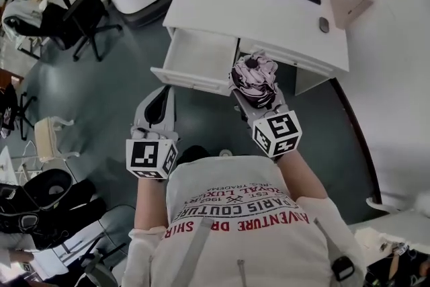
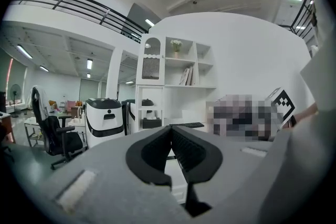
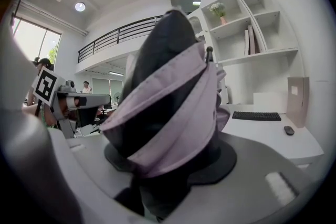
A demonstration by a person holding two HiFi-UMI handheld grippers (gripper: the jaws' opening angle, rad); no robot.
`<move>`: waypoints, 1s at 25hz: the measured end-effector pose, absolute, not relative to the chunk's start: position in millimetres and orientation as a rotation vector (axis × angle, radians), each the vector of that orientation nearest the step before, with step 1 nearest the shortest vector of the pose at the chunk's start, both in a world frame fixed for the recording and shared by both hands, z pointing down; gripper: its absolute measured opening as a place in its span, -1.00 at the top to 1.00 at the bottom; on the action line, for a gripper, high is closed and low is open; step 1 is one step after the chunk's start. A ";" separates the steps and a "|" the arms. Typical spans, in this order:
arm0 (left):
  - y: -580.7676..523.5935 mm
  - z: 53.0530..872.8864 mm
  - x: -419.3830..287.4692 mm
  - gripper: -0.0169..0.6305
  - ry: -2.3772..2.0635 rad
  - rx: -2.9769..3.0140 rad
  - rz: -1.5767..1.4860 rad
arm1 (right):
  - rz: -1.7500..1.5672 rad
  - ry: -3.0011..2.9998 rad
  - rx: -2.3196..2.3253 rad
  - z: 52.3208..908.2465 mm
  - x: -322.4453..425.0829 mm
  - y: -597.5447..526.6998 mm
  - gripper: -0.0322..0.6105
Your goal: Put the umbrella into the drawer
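While the right gripper (image 1: 259, 99) clamps the folded lilac-and-black umbrella (image 1: 254, 74) in the air just beside the open drawer (image 1: 198, 57) of the white table (image 1: 269, 10), the left gripper (image 1: 156, 104) has its jaws together on nothing. The umbrella is not yet in the drawer; by my judgement, what is left is bringing it over, lowering and releasing it.

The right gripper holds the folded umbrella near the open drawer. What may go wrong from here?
1. The umbrella is a loose, bulky bundle. Its folds may catch on the front of the drawer or hang over the rim, so the drawer might not close.
2. The right gripper clamps soft fabric, and the umbrella does not seem to be above the drawer yet. If it slips, it would probably fall to the floor.
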State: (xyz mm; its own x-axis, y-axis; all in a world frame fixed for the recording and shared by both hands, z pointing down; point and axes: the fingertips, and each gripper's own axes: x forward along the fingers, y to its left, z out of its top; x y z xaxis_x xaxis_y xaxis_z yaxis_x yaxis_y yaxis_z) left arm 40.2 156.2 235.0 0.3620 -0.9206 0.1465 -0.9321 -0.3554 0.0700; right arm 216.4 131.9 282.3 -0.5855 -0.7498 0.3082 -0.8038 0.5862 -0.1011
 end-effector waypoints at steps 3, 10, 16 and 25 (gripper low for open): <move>125.8 239.2 40.5 0.93 -1.680 2.478 0.114 | 0.347 -2.578 1.284 286.3 213.7 103.7 0.22; 43.0 249.7 14.4 0.93 -1.582 2.533 0.094 | 0.364 -2.527 1.305 302.3 174.0 27.8 0.21; -34.5 268.4 -16.3 0.93 -1.468 2.578 0.098 | 0.402 -2.462 1.259 337.3 126.3 -39.2 0.20; -93.5 339.2 -40.0 0.93 -1.279 2.587 0.140 | 0.489 -2.237 0.960 488.0 70.3 -82.9 0.19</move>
